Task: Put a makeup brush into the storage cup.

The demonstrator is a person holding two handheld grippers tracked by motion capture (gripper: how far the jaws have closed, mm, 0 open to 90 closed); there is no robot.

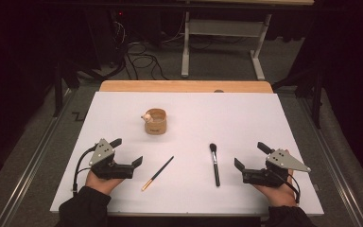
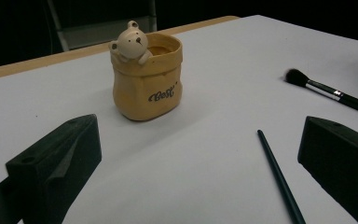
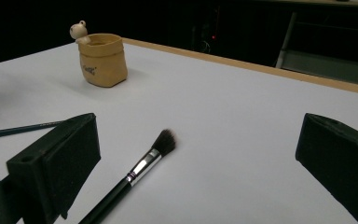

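Nothing is picked up yet; I judge this the start. Both claws rest wide and empty on the white counter, the left claw at 8 o'clock, the right claw at 4 o'clock. Probably the next move is to close on a brush lengthwise and carry it to the pot at 11 o'clock. The pot is yellow, sack-shaped, with a small bear on its rim. The thin brush and the black brush lie flat between the claws.
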